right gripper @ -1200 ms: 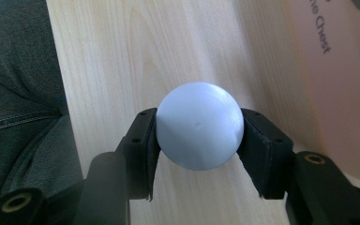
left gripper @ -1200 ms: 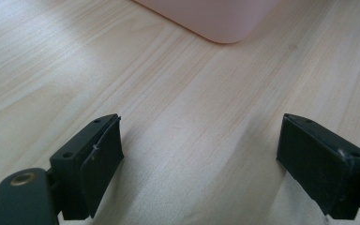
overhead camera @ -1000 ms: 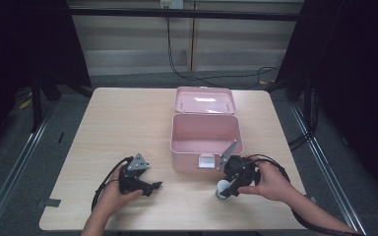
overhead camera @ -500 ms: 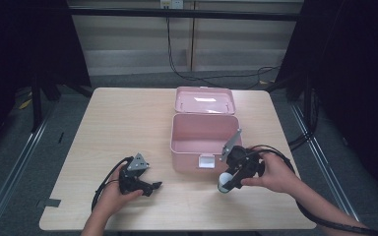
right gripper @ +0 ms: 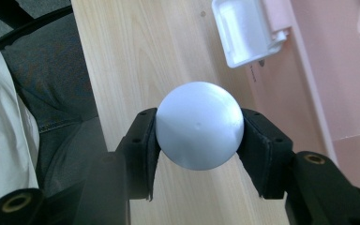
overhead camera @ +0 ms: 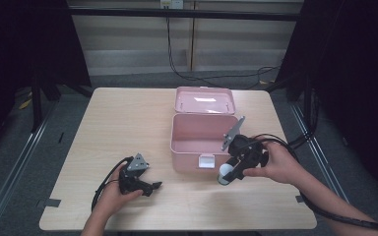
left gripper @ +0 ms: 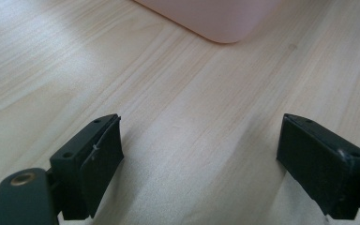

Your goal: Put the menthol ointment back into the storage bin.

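Pale ball [right gripper: 199, 125] pinched in right gripper [overhead camera: 230, 172] — just beside, perhaps touching, pink box [overhead camera: 197, 147]; left gripper [left gripper: 201, 159] jaws spread over table [overhead camera: 113, 123].

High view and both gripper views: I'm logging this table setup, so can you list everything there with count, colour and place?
Box: one, pink, lid open, table centre-right.
Latch: one, white, on the box front.
Ball: one, white, clamped between the right jaws, at the box's front right corner.
Table: one, light wood.
Cables: several, black, floor behind the table.
Left gripper: black, jaws wide apart, resting on the table front left.
Right gripper: black, shut on the ball.
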